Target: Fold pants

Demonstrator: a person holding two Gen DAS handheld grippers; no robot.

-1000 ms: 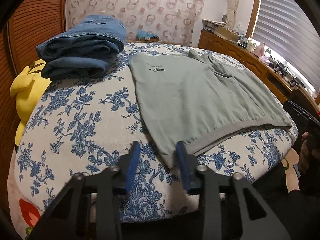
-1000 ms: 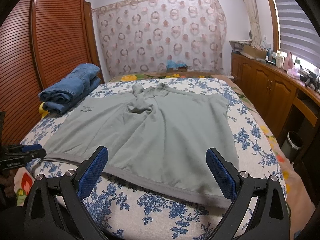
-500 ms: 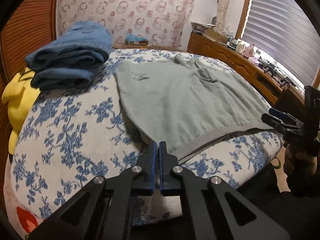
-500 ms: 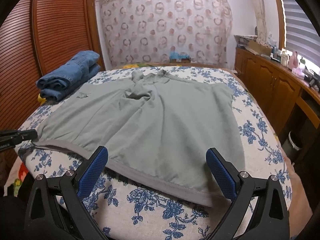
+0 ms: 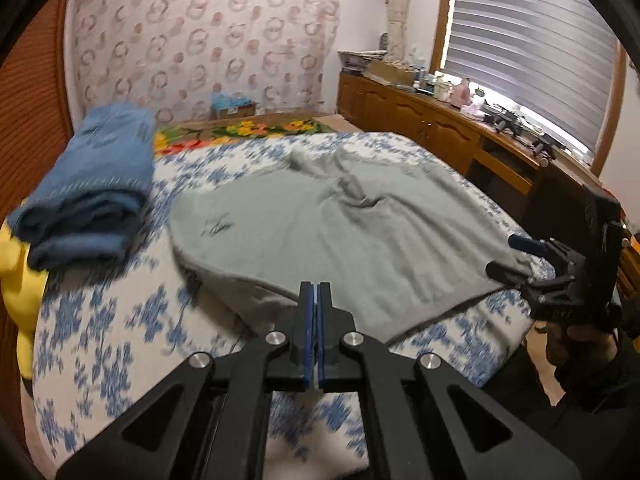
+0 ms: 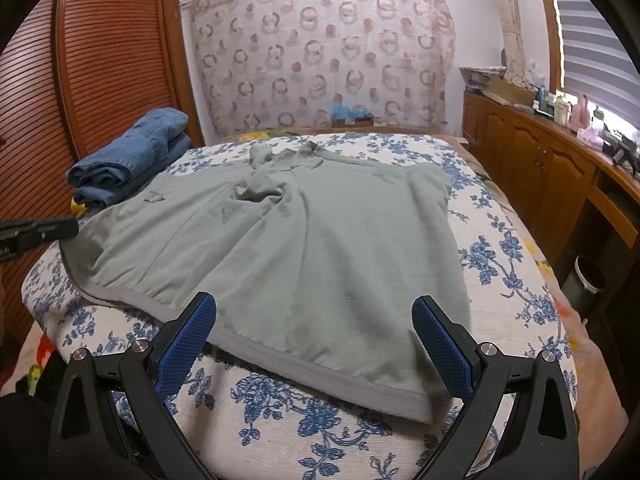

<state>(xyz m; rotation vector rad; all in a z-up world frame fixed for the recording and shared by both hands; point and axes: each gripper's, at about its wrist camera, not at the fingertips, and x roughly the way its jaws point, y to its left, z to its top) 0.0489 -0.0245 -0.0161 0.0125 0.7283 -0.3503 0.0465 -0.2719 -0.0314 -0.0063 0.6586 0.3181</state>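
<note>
A grey-green garment [image 5: 340,236] [image 6: 320,240] lies spread on the bed, its banded hem toward me. My left gripper [image 5: 316,290] is shut on the hem's left corner, and the cloth there is raised off the cover. In the right wrist view the left gripper [image 6: 44,230] shows at the left edge, with the lifted corner at it. My right gripper [image 6: 314,308] stands open above the hem's right part, nothing between its blue pads [image 6: 188,336]. From the left wrist view the right gripper [image 5: 516,256] sits by the hem's right corner, held by a gloved hand [image 5: 576,336].
Folded blue jeans [image 5: 92,188] [image 6: 132,160] are stacked at the bed's back left, a yellow plush toy [image 5: 12,280] beside them. The floral bed cover [image 6: 504,240] drops off at the near edge. Wooden cabinets [image 6: 532,152] and a bin [image 6: 588,280] line the right; a slatted wardrobe [image 6: 100,60] stands left.
My left gripper closed on the hem's left corner, then rose and moved along the hem, lifting the cloth. The right gripper stayed open and nearly still.
</note>
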